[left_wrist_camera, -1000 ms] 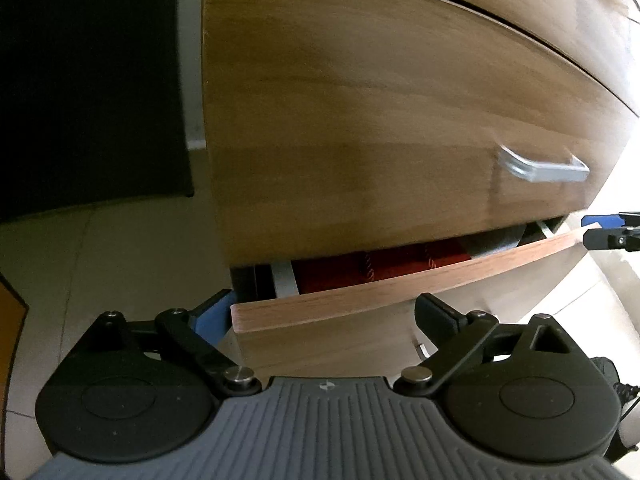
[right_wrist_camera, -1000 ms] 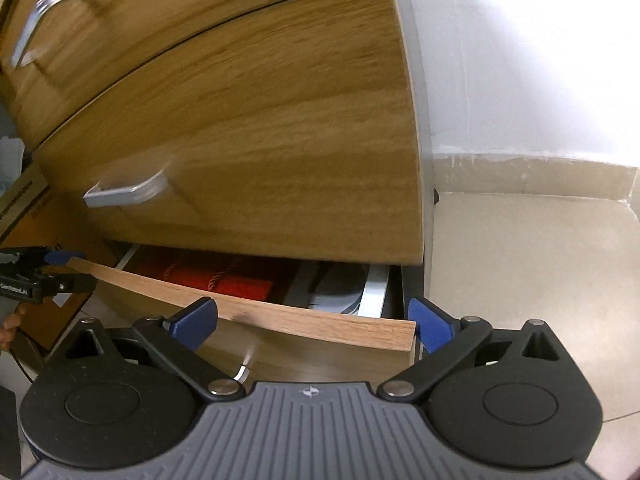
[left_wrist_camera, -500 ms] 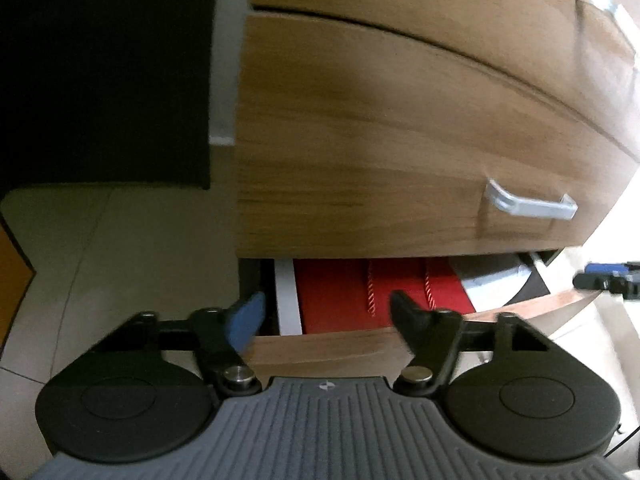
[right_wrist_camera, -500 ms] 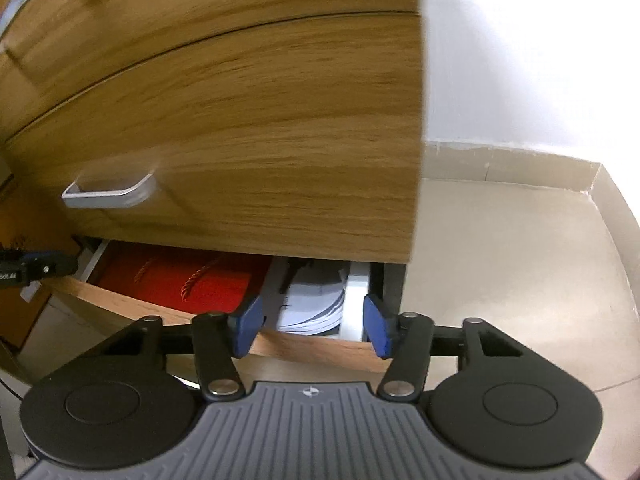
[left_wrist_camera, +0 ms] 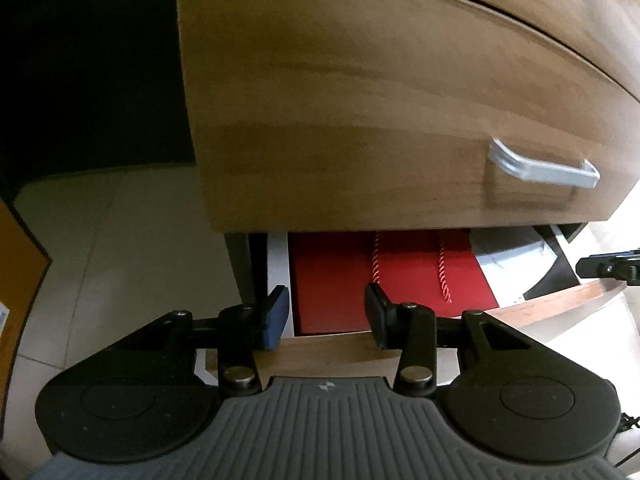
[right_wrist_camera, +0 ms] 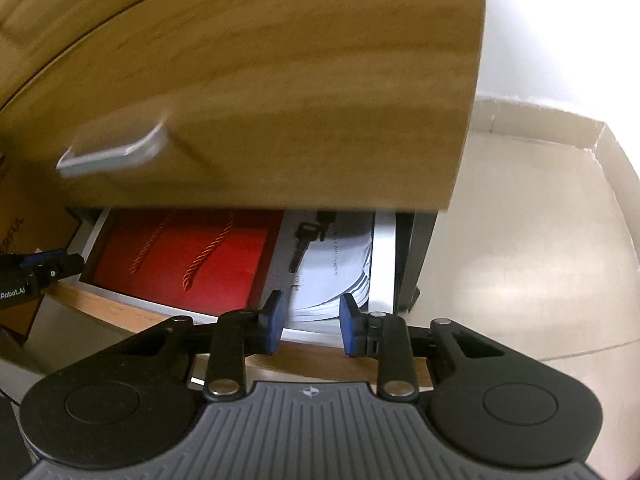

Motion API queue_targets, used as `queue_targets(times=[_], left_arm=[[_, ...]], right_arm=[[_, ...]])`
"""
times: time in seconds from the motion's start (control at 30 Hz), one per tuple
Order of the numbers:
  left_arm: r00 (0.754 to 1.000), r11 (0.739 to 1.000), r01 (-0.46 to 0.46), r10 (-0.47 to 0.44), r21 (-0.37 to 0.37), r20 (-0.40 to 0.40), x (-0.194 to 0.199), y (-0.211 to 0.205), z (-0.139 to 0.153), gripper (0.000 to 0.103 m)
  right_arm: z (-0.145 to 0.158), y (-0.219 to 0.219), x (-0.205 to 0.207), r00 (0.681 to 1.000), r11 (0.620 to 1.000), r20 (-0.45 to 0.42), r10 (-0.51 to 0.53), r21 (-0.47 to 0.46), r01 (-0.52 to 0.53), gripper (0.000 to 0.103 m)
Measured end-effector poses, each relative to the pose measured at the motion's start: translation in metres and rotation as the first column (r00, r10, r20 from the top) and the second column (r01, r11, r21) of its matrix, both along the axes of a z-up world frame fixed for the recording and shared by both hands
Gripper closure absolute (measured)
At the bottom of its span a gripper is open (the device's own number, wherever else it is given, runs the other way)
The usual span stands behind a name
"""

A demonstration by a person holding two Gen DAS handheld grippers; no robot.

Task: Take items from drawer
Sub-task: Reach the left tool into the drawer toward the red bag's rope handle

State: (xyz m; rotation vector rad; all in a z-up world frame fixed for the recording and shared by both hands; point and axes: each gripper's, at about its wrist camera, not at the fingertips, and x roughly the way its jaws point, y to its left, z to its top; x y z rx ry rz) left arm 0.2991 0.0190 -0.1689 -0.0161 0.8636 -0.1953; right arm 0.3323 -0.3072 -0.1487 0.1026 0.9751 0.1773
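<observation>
The bottom drawer (left_wrist_camera: 552,304) of a wooden cabinet stands pulled out a little. Inside lie a flat red paper bag (left_wrist_camera: 360,276) with red rope handles and a stack of white printed papers (left_wrist_camera: 508,264). The bag (right_wrist_camera: 176,256) and the papers (right_wrist_camera: 332,264) also show in the right wrist view. My left gripper (left_wrist_camera: 326,312) is open and empty, its fingers over the drawer's front edge at the left end of the bag. My right gripper (right_wrist_camera: 310,322) is open and empty, its fingers over the front edge just before the papers.
The closed drawer above (left_wrist_camera: 380,120) overhangs the opening and bears a silver handle (left_wrist_camera: 544,166). Pale tiled floor (right_wrist_camera: 520,240) lies right of the cabinet, with a white wall behind. A brown cardboard box (right_wrist_camera: 12,228) stands at the left. A dark area lies left of the cabinet.
Both grippers have let go of the drawer's front panel and risen above it. Their jaws have narrowed. More of the drawer's inside shows now.
</observation>
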Motion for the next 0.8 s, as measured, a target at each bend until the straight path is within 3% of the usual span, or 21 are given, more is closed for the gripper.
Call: queue_targets(times=[0.27, 0.43, 0.53, 0.63, 0.8], left_arm=[[1.000, 1.000, -0.003, 0.003, -0.001, -0.019, -0.034, -0.007, -0.010, 0.059], [0.997, 1.000, 0.003, -0.003, 0.000, -0.077, -0.053, -0.014, -0.016, 0.059], [0.994, 0.999, 0.043, -0.044, -0.008, -0.100, -0.064, -0.022, -0.016, 0.065], [0.989, 0.993, 0.118, -0.115, 0.027, -0.091, -0.072, -0.040, -0.014, 0.066], [0.982, 0.985, 0.170, -0.168, 0.021, -0.082, -0.073, -0.064, -0.010, 0.065]], right_arm=[[-0.010, 0.007, -0.045, 0.998, 1.000, -0.056, 0.005, 0.009, -0.004, 0.070], [-0.017, 0.012, -0.073, 0.997, 1.000, -0.078, 0.010, 0.010, -0.009, 0.070], [-0.018, 0.010, -0.084, 0.996, 1.000, -0.093, 0.015, 0.016, -0.014, 0.070], [-0.021, 0.009, -0.092, 0.994, 0.999, -0.106, 0.017, 0.029, -0.013, 0.070], [-0.022, 0.009, -0.104, 0.992, 0.999, -0.129, 0.004, 0.037, 0.000, 0.070]])
